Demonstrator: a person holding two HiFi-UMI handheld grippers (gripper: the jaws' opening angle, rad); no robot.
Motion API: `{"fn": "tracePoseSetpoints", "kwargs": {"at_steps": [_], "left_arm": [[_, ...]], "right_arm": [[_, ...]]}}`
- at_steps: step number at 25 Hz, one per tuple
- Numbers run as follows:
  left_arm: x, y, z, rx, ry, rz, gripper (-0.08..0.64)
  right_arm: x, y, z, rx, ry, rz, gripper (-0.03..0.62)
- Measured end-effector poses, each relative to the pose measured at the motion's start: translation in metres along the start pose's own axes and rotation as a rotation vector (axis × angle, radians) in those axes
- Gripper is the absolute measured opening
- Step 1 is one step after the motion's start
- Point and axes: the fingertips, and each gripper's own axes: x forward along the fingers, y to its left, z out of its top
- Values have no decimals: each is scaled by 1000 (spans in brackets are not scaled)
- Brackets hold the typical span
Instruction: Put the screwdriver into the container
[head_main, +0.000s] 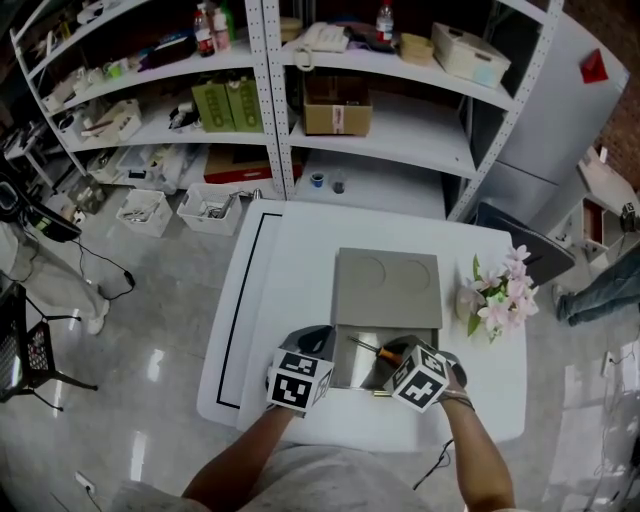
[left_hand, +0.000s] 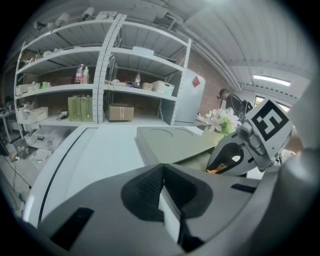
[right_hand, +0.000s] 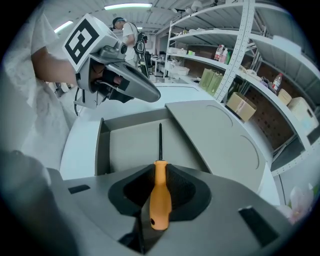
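Right gripper (right_hand: 160, 174) pinches screwdriver (right_hand: 160, 202) by its orange handle, shaft pointing straight ahead along the jaws over the open container (right_hand: 127, 145), so right drops it; left gripper (left_hand: 162, 172) pressed together, empty, alongside.

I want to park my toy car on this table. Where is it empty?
Free: the wide bare strip of table between the black line and the container, plus the strip behind its lid. Crowded: the near edge, where the left gripper and the right gripper holding the screwdriver are, and beside the flowers.
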Motion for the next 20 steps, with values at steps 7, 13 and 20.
{"fn": "tracePoseSetpoints", "kwargs": {"at_steps": [7,13,20], "left_arm": [[-5,0,1,5,2,10,5],[-9,-2,2,5,-6,18,5],[-19,-8,3,9,-26,31,5]], "right_arm": [[3,1,2,-18,-8,-9,78],[0,-1,2,33,-48,-18,81],[-15,-5,6,100,-121,-53,70]]}}
